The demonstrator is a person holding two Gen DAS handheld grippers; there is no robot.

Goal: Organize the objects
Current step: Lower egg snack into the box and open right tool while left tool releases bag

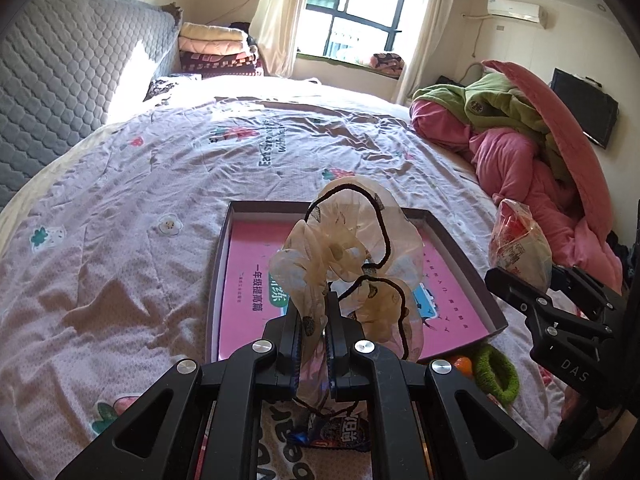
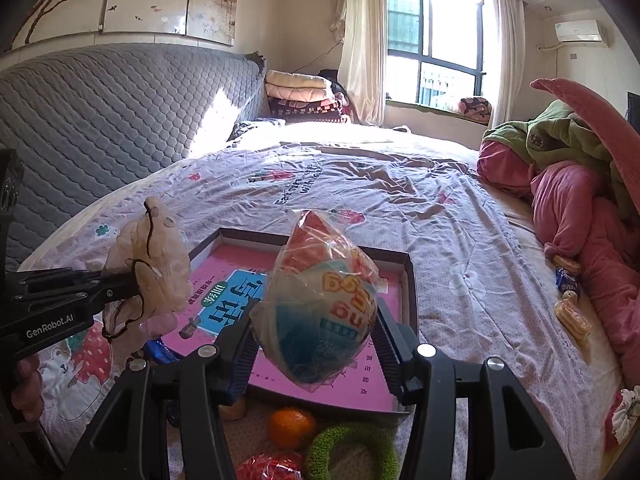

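Note:
A shallow dark box [image 1: 464, 256] with a pink printed bottom lies on the bed; it also shows in the right wrist view [image 2: 412, 280]. My left gripper [image 1: 314, 320] is shut on a beige sheer scrunchie with black trim [image 1: 352, 240] and holds it above the box; the scrunchie also shows in the right wrist view [image 2: 154, 268]. My right gripper [image 2: 316, 344] is shut on a plastic-wrapped snack bag [image 2: 320, 304], held above the box's near edge; the bag also shows in the left wrist view [image 1: 518, 246].
An orange [image 2: 290, 426], a green fuzzy hair tie [image 2: 352, 446] and a red item [image 2: 270, 466] lie in front of the box. A blue wrapper [image 1: 332, 434] lies below my left gripper. Snack packets [image 2: 570, 300] and piled pink and green bedding [image 2: 580, 184] are at right.

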